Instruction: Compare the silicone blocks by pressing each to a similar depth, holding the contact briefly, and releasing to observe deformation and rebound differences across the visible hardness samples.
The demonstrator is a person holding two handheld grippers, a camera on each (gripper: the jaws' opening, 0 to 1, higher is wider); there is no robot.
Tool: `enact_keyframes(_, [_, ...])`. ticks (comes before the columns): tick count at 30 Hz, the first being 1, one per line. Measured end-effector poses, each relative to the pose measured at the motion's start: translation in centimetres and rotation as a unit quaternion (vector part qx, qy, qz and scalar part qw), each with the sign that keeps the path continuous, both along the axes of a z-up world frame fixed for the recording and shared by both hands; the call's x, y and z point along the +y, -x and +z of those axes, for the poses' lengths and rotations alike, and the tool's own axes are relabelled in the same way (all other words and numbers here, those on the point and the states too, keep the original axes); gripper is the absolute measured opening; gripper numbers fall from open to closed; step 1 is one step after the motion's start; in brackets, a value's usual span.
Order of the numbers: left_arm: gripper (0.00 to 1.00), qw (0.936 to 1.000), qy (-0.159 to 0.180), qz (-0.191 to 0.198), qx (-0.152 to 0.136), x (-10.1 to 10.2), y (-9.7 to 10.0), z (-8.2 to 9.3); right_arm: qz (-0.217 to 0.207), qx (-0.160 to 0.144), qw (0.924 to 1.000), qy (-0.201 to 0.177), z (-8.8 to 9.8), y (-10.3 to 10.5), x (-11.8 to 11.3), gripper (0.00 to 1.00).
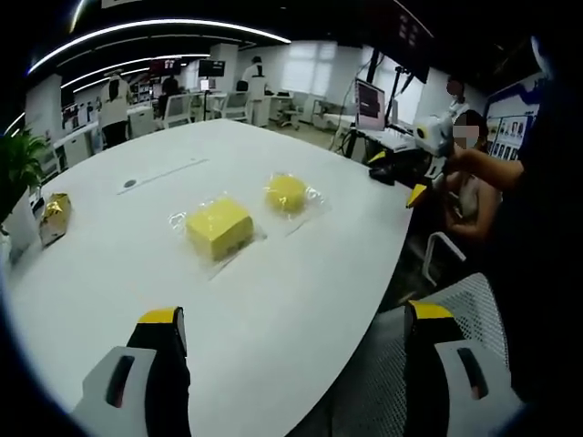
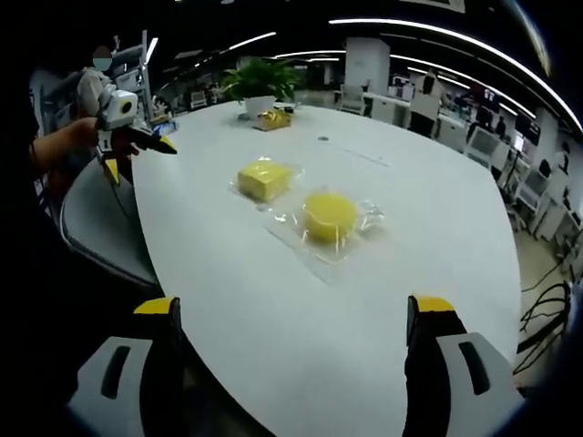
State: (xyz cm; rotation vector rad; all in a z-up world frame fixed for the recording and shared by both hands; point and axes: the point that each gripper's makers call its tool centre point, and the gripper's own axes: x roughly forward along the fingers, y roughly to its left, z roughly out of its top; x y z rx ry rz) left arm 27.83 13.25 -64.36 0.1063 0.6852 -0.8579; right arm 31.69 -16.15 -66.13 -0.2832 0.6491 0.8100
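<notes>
Left gripper view: your left gripper (image 1: 296, 320) sits at 6 o'clock, jaws spread wide w/ nothing between them, yellow tips over the near edge of the white oval table (image 1: 182, 273). The square yellow block (image 1: 219, 228) lies in a clear wrapper at center; the round yellow block (image 1: 286, 193) in its own wrapper is just beside it toward 1 o'clock, wrappers near but prob. not touching – hard to tell. A gold-wrapped item (image 1: 55, 217) rests at 9 o'clock beside a potted plant (image 1: 16, 173). A mesh chair (image 1: 474, 305) shows at 4 o'clock. At 2 o'clock your right gripper (image 1: 410, 173) hangs past the table edge; open or clenched, can't tell from here. Background: open office, desks, monitors, ceiling light strips, people standing far back.

Right gripper view: your right gripper (image 2: 293, 320) at 6 o'clock, also released and holding nothing, jaws wide over the table rim (image 2: 273, 364). Here the round block (image 2: 329, 216) is nearer, center; the square block (image 2: 263, 180) lies beyond it toward 11 o'clock. Plant (image 2: 258, 82) and gold item (image 2: 273, 116) sit at 12 o'clock on the far end. Left gripper (image 2: 137, 146) shows at 10 o'clock, off the table. Cables trail on the floor (image 2: 547, 319) at 3 o'clock.
</notes>
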Motion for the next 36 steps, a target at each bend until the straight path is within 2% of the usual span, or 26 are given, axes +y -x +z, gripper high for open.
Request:
enact_keyframes(3, [0.99, 1.0, 0.004, -0.001, 0.004, -0.1, 0.0, 0.0, -0.006, -0.002, 1.0, -0.006, 0.2, -0.1, 0.0, 0.96])
enact_keyframes(5, [0.99, 0.9997, 0.019, 0.005, 0.013, -0.1, -0.4, 0.1, -0.008, -0.004, 0.9999, -0.008, 0.3, -0.2, 0.0, 0.96])
enact_keyframes(10, [0.97, 0.999, 0.033, 0.023, 0.022, 0.1, -2.2, 0.7, -0.009, -0.004, 0.9999, -0.006, 0.2, -0.3, -0.1, 0.96])
enact_keyframes(17, [0.95, 0.9966, 0.063, 0.047, 0.026, 0.0, -5.6, 2.1, -0.01, 0.002, 0.9999, -0.001, 0.0, -0.2, -0.3, 0.93])
enact_keyframes(19, [0.94, 0.9954, 0.072, 0.054, 0.032, -0.2, -6.4, 2.3, -0.017, -0.007, 0.9998, -0.001, 0.2, -0.6, -0.5, 0.92])
enact_keyframes(20, [0.93, 0.995, 0.073, 0.057, 0.037, -0.3, -6.9, 2.2, -0.02, -0.016, 0.9996, -0.007, 0.5, -0.8, -0.5, 0.92])
enact_keyframes(24, [0.92, 0.9939, 0.079, 0.06, 0.048, -0.7, -8.8, 2.1, -0.033, -0.018, 0.9989, -0.027, 1.4, -1.4, -0.6, 0.89])
enact_keyframes(27, [0.9, 0.9937, 0.071, 0.069, 0.052, -0.4, -10.5, 1.4, -0.041, -0.025, 0.9986, -0.024, 1.4, -1.6, -0.9, 0.88])
enact_keyframes(30, [0.87, 0.9863, 0.11, 0.099, 0.074, -0.7, -13.1, 1.3, -0.043, -0.023, 0.9986, -0.021, 1.1, -1.6, -1.0, 0.88])
enact_keyframes(34, [0.86, 0.9788, 0.136, 0.122, 0.093, -0.7, -15.7, 0.7, -0.047, -0.024, 0.9984, -0.02, 1.0, -1.5, -1.1, 0.88])
enact_keyframes(36, [0.84, 0.9719, 0.155, 0.145, 0.102, -0.4, -17.3, 0.3, -0.046, -0.022, 0.9986, -0.014, 0.9, -1.4, -1.3, 0.87])
